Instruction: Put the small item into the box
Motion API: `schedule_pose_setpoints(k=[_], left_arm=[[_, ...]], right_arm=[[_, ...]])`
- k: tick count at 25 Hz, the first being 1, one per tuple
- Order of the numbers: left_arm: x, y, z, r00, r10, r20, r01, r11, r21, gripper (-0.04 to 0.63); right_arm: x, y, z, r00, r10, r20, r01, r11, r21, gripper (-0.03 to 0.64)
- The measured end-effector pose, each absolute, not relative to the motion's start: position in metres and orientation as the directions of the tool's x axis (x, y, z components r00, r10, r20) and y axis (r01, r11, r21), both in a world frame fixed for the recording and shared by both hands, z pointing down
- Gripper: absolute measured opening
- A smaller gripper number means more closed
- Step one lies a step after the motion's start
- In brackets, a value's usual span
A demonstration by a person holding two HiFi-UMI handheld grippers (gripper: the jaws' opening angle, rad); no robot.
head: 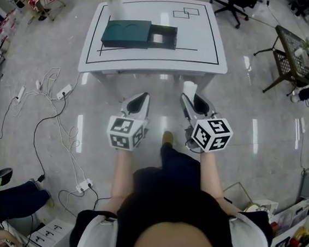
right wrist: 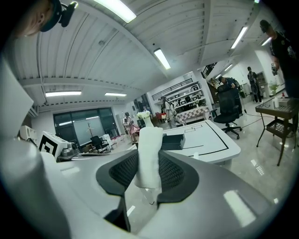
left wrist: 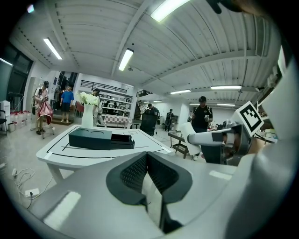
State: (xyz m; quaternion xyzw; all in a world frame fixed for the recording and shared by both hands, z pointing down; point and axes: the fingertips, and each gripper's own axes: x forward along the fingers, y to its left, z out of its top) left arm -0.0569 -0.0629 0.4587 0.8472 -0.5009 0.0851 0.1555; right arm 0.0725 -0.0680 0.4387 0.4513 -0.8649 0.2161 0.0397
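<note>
Glossy grey floor is seen all round, with the white table (head: 207,43) ahead and well apart from both claws, so an approach is probably needed. The dark green box (head: 125,33) is set on its left part, tray pulled out rightward, presumably for loading. The left gripper (head: 140,98) is pressed together, empty. The right gripper (head: 194,98) is clamped on the small white item (head: 189,88), held upright for carrying. No readable writing is spotted, only square markers.
</note>
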Motion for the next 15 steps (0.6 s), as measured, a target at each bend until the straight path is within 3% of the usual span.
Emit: schedule_pose_setpoints(k=[15], left_arm=[[-0.051, -0.128, 0.462, 0.459, -0.832, 0.311, -0.888, -0.427, 0.167, 0.009]], right_arm=[[0.076, -0.136, 0.442, -0.614, -0.742, 0.269, -0.781, 0.522, -0.344, 0.129]])
